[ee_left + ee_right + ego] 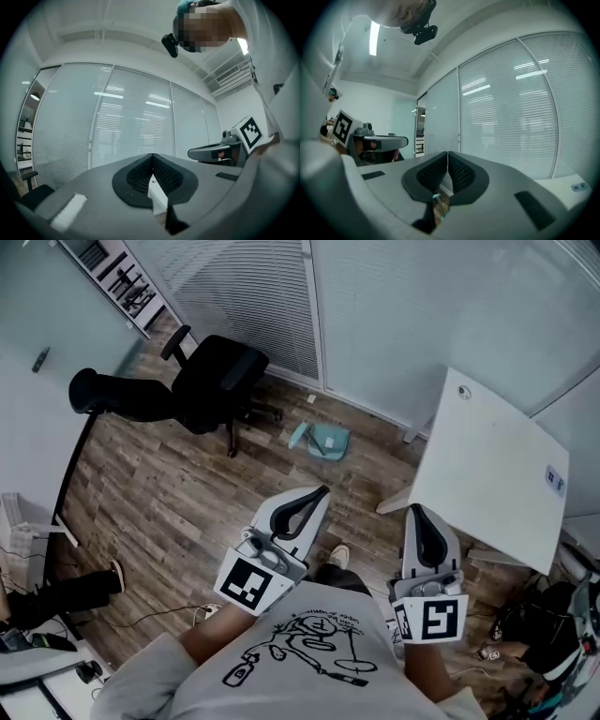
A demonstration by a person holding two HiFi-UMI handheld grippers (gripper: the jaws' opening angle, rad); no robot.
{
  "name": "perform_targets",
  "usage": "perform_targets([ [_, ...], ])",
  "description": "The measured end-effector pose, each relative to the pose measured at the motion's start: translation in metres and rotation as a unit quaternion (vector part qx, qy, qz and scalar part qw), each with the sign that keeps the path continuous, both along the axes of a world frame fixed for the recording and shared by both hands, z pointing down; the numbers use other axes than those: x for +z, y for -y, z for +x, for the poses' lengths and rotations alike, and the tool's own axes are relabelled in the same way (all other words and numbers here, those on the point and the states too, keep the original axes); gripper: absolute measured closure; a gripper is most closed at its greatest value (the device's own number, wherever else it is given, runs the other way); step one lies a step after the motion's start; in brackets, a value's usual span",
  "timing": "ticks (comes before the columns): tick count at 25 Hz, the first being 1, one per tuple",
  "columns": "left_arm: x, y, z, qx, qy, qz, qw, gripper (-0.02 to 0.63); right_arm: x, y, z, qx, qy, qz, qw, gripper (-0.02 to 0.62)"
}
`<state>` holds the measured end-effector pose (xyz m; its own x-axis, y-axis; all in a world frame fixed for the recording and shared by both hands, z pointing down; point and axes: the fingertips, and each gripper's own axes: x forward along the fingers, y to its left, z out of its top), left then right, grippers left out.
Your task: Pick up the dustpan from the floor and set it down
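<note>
Gripping nothing, left tongs (pixel 322 491) and right tongs (pixel 415 510) sit fully closed.

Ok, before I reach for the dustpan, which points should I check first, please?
1. The dustpan is in view on the floor: ok.
2. The left tool is open for grasping: not ok, jaws shut, empty.
3. The right tool is open: not ok, jaws shut, empty.
4. The office chair stands apart from the dustpan: ok.
5. The white table stands apart from it: ok.
6. Direction of the dustpan's handle: cannot tell.
</note>
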<state>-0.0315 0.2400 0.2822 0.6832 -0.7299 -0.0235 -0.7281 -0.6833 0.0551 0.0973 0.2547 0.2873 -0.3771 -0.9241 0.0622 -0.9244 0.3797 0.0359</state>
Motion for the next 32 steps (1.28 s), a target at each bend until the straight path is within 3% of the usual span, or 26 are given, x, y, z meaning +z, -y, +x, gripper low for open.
perform_targets([
  [11,0.02,0.057,-0.002,-0.008,0.003,-0.021,0.9997,0.607,0.016,0.058,-0.011,-0.027,-0.005,-0.028,0.999,0.589],
  [25,0.036,0.223,-0.027,0.017,-0.008,-0.043,0.9989,0.607,0.02,0.221,-0.048,-0.008,-0.022,-0.039,0.999,0.589],
  [32,0.025,0.276,-0.047,0.019,-0.01,-0.031,0.9993,0.607,0.01,0.272,-0.06,0.006,-0.024,-0.028,0.999,0.589],
])
